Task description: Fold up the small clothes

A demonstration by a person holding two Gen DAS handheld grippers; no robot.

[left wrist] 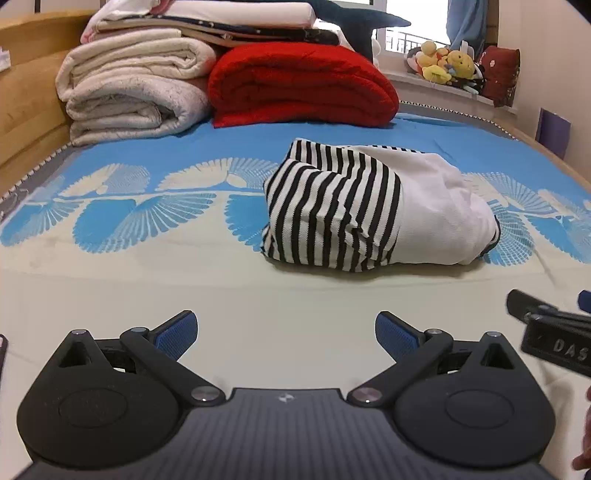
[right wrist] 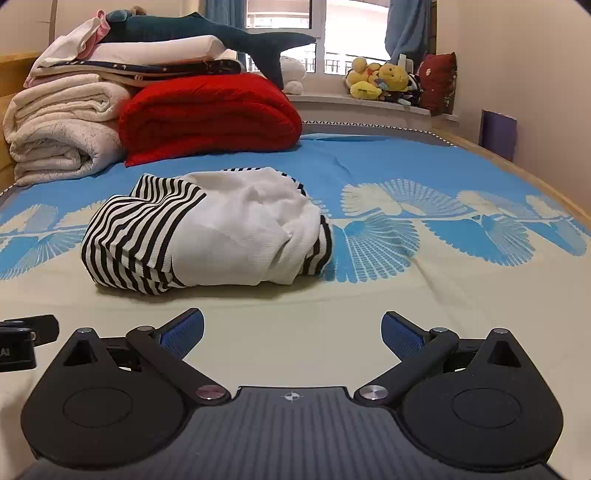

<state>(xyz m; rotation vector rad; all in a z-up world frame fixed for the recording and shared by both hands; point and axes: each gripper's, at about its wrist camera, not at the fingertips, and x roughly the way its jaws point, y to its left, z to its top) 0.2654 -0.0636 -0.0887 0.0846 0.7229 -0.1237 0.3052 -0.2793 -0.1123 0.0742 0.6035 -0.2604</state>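
A small white garment with black-and-white striped sleeves (left wrist: 369, 210) lies folded into a compact bundle on the bed; it also shows in the right wrist view (right wrist: 218, 229). My left gripper (left wrist: 286, 332) is open and empty, low over the cream part of the bedspread, short of the garment and to its left. My right gripper (right wrist: 291, 332) is open and empty, short of the garment and to its right. Part of the right gripper (left wrist: 554, 332) shows at the right edge of the left wrist view. Part of the left gripper (right wrist: 22, 339) shows at the left edge of the right wrist view.
A blue and cream patterned bedspread (left wrist: 147, 206) covers the bed. Folded white blankets (left wrist: 129, 92) and a red blanket (left wrist: 303, 85) are stacked at the far end, with a plush shark (right wrist: 207, 33) on top. Soft toys (right wrist: 384, 81) sit on the windowsill. A wooden headboard (left wrist: 26, 92) stands at the left.
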